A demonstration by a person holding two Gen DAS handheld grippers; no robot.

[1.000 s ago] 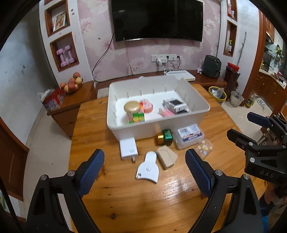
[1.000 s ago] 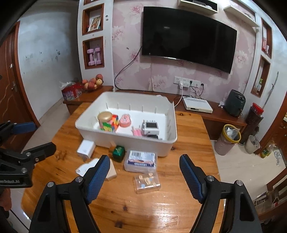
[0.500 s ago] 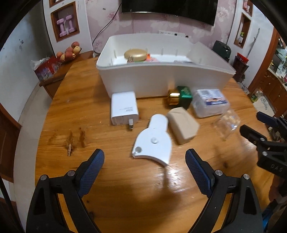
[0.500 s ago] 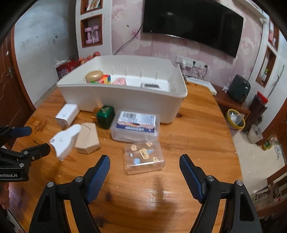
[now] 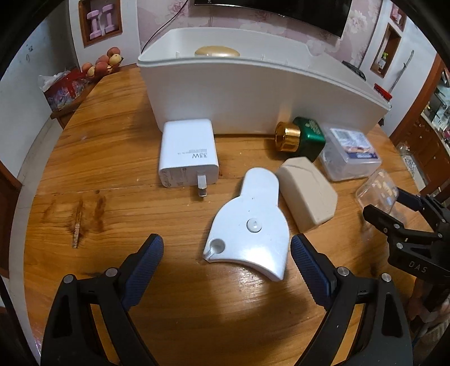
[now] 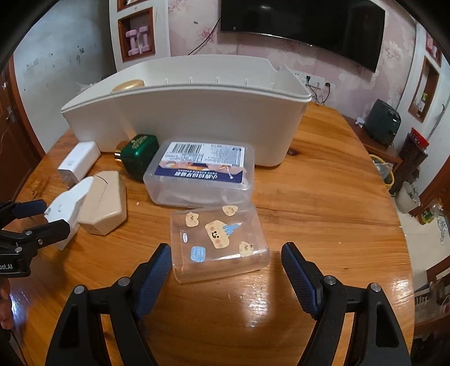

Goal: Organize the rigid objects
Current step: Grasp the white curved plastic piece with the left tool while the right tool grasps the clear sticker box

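Wooden worktop (image 5: 118, 157), left gripper (image 5: 226, 270) fingers spread near white fan-shaped piece (image 5: 249, 228), right gripper (image 6: 226, 274) fingers spread around clear sticker box (image 6: 218, 242), neither touching

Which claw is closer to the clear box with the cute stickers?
Right. The right gripper has its open fingers either side of the sticker box. The left gripper is farther off, at the white scraper.

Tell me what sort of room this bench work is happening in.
Most likely a home living room: a wall-mounted television over floral wallpaper, wall niches holding pink dumbbells, and a bowl of fruit on a low sideboard beside the wooden table.
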